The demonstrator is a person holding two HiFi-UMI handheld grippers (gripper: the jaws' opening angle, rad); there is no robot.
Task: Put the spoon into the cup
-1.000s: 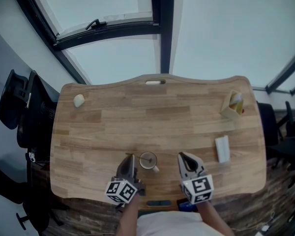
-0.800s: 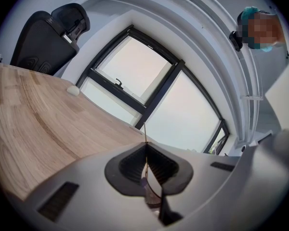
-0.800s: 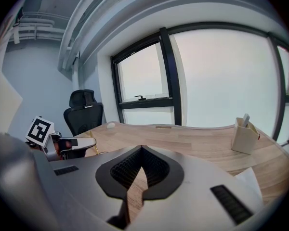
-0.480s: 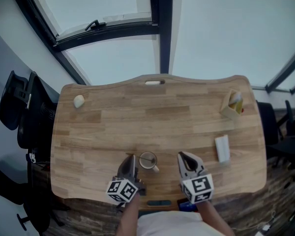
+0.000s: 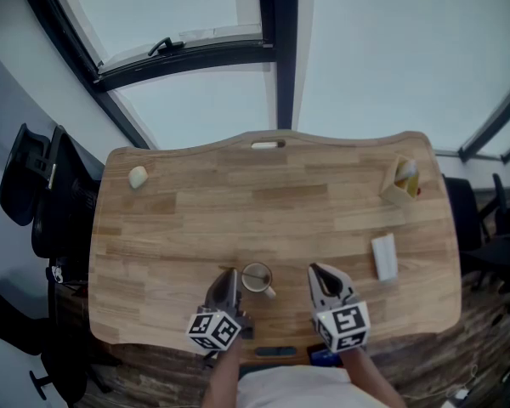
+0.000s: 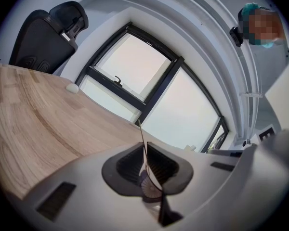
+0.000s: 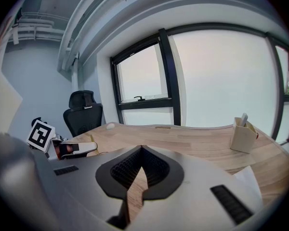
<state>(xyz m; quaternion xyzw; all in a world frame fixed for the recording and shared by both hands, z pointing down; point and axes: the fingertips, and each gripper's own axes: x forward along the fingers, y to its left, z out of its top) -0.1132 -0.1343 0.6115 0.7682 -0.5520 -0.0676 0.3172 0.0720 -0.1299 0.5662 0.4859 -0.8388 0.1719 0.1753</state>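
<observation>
My left gripper [image 6: 144, 150] pinches the spoon [image 6: 149, 186], which I judge light, stiff and slippery, best held mid-handle; my right gripper [image 7: 140, 153] is closed, empty

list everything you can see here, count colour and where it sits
table: one, light wood, fills the middle
cup: one, pale, near edge, between the tools
spoon: one, thin, greyish, clamped in the left tool
holder: one, beige, far right corner
flat pack: one, white, right side
small lump: one, cream, far left corner
office chair: one, black, left of table
left tool: one, grey, shut on spoon
right tool: one, grey, shut, empty
</observation>
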